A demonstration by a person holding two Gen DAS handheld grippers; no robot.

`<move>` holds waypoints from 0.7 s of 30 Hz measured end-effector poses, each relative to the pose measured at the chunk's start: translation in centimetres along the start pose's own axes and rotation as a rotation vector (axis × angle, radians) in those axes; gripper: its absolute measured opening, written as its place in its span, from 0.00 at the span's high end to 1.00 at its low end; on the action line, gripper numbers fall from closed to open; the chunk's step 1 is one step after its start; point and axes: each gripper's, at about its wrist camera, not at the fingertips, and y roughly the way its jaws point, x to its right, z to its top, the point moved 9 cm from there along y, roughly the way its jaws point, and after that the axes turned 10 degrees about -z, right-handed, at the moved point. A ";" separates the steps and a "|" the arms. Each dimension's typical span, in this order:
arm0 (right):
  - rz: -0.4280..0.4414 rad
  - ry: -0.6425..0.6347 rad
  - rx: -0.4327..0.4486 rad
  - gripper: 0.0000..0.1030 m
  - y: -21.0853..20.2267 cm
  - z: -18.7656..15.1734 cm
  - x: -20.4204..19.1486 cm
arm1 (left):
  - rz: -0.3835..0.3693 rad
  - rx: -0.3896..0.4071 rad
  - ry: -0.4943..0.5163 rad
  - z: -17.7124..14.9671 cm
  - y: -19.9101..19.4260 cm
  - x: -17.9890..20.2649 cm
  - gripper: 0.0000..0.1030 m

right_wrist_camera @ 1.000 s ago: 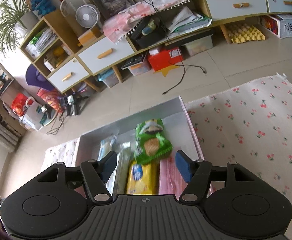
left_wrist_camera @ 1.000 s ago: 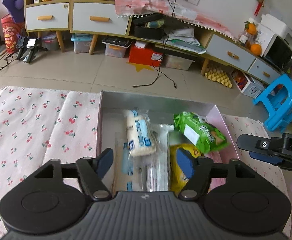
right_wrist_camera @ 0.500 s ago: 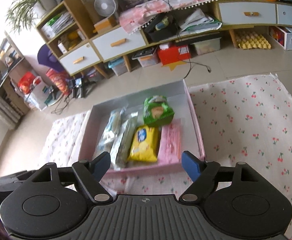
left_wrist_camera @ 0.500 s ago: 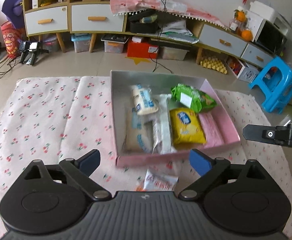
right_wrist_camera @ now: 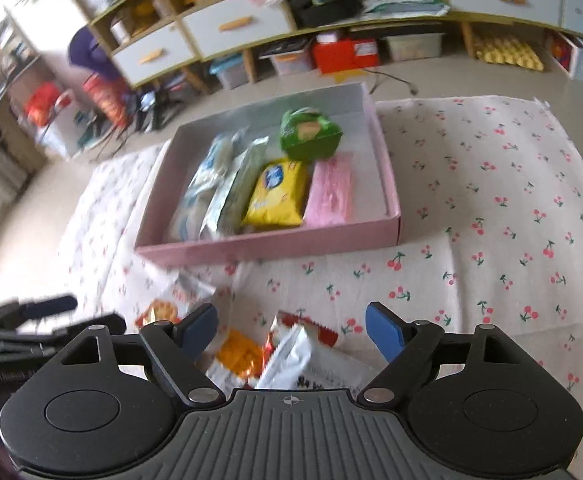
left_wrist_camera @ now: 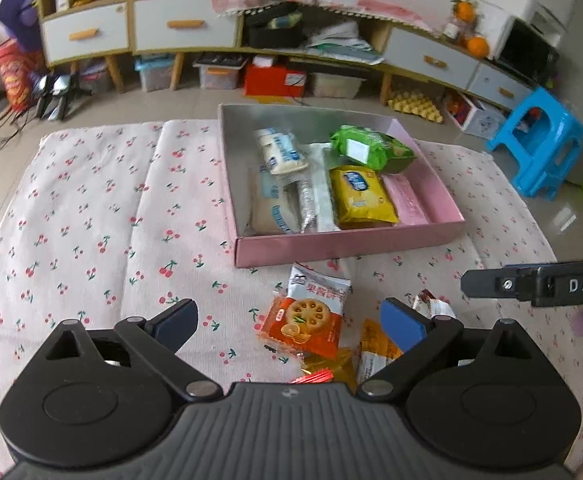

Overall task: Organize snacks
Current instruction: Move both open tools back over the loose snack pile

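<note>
My left hand-held gripper [left_wrist_camera: 288, 322] is spread and empty; my right hand-held gripper [right_wrist_camera: 291, 330] is opening, empty too. The loose snack packets [left_wrist_camera: 305, 320] overlap, so I could pinch two together or drag one off the cherry cloth [left_wrist_camera: 91, 220]

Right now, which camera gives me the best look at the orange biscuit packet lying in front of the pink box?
The left wrist view: the orange biscuit packet lies sharp and nearly whole, label readable, just short of the pink box. In the right wrist view only a blurred corner shows behind a finger.

A pink cardboard box [left_wrist_camera: 347, 246] sits on a white cloth [left_wrist_camera: 91, 216] printed with red cherries. Inside lie a yellow snack packet [left_wrist_camera: 361, 196] and a green one [left_wrist_camera: 371, 148].
</note>
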 end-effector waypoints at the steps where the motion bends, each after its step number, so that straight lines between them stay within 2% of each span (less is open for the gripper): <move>1: 0.001 -0.023 0.001 0.19 0.0 -0.2 -0.1 | -0.004 0.003 0.013 -0.4 -0.1 0.1 0.05; 5: -0.015 -0.089 -0.008 0.16 0.4 -1.4 0.2 | -0.027 -0.014 0.072 -0.8 0.4 0.5 0.05; 8: 0.004 -0.135 -0.026 0.16 0.8 -2.2 0.2 | -0.050 -0.024 0.126 -1.2 1.1 0.8 0.07; 13: -0.009 -0.277 -0.011 0.16 0.9 -3.3 0.8 | -0.079 -0.027 0.196 -1.7 1.7 1.4 0.08; 21: 0.012 -0.433 -0.064 0.16 2.0 -5.8 1.3 | -0.095 -0.053 0.241 -2.2 3.1 1.8 0.12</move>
